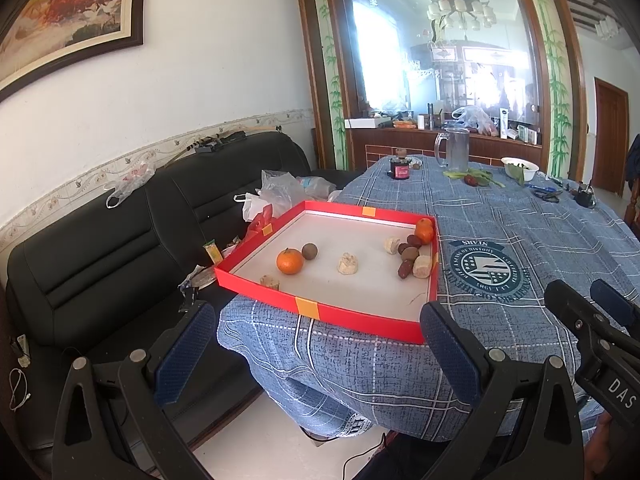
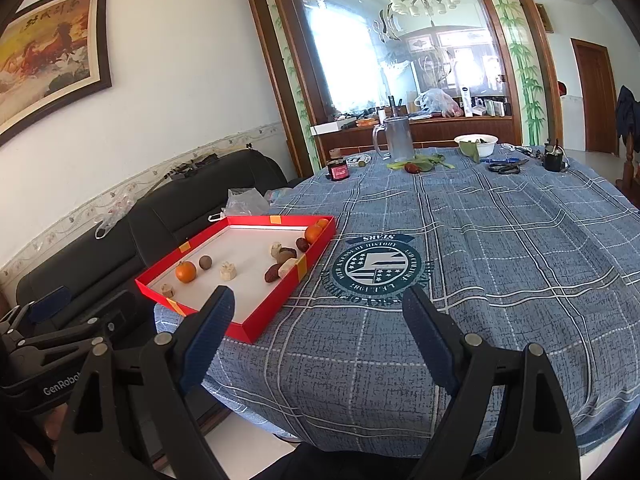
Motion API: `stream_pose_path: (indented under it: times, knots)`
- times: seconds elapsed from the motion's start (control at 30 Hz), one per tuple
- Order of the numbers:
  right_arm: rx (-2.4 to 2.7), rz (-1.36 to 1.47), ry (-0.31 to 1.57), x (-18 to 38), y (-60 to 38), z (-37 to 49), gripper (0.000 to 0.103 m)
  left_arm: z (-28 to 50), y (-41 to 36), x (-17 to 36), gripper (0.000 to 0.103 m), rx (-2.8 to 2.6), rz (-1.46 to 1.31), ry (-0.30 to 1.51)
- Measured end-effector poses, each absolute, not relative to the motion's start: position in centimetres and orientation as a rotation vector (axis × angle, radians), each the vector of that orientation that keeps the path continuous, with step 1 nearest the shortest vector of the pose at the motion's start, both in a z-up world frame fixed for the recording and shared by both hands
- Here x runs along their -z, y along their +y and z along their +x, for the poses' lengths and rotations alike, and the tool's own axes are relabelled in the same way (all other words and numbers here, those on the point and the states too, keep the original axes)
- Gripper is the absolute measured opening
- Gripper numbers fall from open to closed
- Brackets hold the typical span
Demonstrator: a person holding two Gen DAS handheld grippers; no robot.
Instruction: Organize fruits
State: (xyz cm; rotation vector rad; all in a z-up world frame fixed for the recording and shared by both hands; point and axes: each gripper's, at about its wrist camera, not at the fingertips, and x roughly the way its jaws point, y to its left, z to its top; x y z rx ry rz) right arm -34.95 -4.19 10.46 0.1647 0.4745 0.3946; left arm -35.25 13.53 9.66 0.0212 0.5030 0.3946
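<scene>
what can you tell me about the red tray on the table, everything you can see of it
The red tray is a shallow rectangular box, cardboard by its look, with low red walls, a white floor and orange tape patches on its walls. It lies flat on the blue plaid tablecloth at the table's edge beside the black sofa, one corner jutting past the edge. Inside lie loose fruits: one orange near the sofa side, another orange in the far corner among dark red and pale pieces. Neither tool touches it.

The left tongs (image 1: 316,354) hang with their blue-padded fingers (image 1: 185,354) spread wide and nothing between them. The right tongs (image 2: 318,344) sit just beside them, likewise gaping and empty, both pointing forward.
</scene>
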Motion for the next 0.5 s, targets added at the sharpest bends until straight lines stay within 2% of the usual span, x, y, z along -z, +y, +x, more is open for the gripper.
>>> stream_pose_path:
  times: [0.5]
  knots:
    - [-0.388,0.170,0.489,-9.92,-3.99,-34.85,0.086,-35.05,13.66,-9.34,0.103,-0.391,0.021,0.523]
